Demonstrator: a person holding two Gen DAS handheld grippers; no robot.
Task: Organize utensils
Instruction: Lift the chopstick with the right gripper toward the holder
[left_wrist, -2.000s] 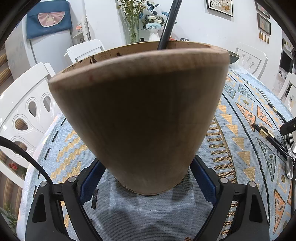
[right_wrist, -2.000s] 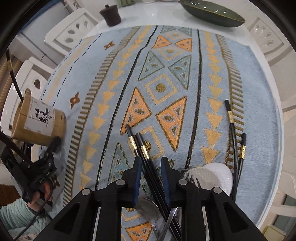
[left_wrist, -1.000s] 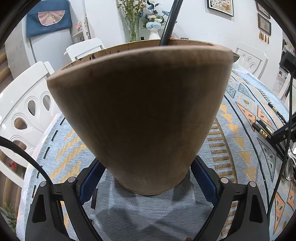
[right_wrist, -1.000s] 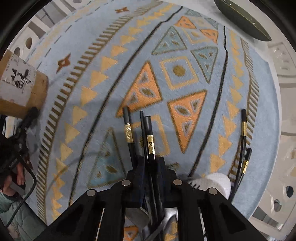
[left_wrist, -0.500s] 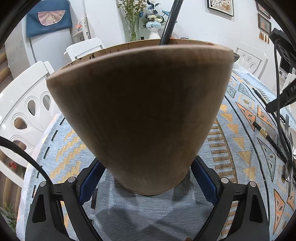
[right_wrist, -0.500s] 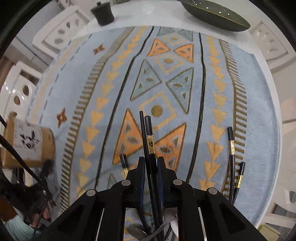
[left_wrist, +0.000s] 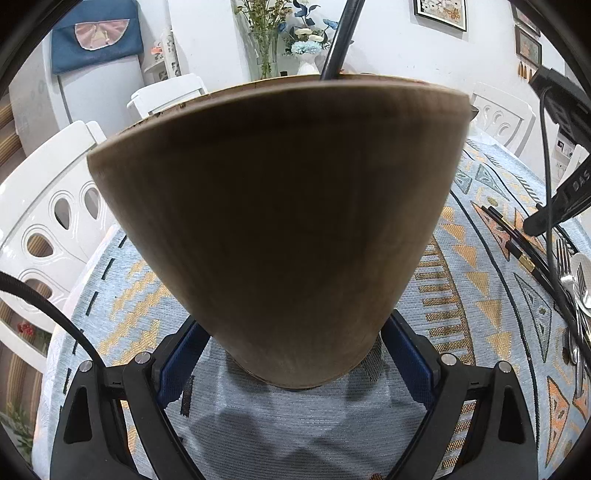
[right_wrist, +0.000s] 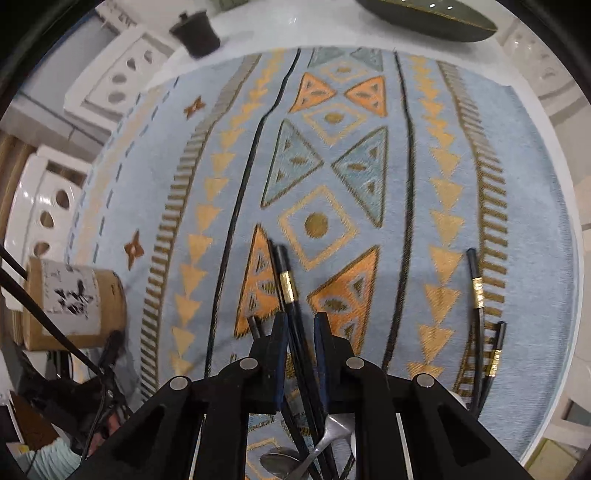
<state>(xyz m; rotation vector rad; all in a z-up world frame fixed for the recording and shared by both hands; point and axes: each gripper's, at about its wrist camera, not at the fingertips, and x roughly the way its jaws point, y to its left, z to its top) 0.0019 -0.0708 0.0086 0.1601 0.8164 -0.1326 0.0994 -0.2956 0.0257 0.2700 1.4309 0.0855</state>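
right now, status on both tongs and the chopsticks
Left tongs clamped on wooden holder. Right tongs shut on black chopsticks. More chopsticks on tablecloth.

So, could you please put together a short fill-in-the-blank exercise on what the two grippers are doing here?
1. The left gripper is closed around a wooden ____.
2. The right gripper is shut on a pair of black ____ with gold bands.
3. A single dark stick stands inside the wooden ____.
4. The fork and spoon lie on the patterned ____.

Missing words: holder; chopsticks; holder; tablecloth
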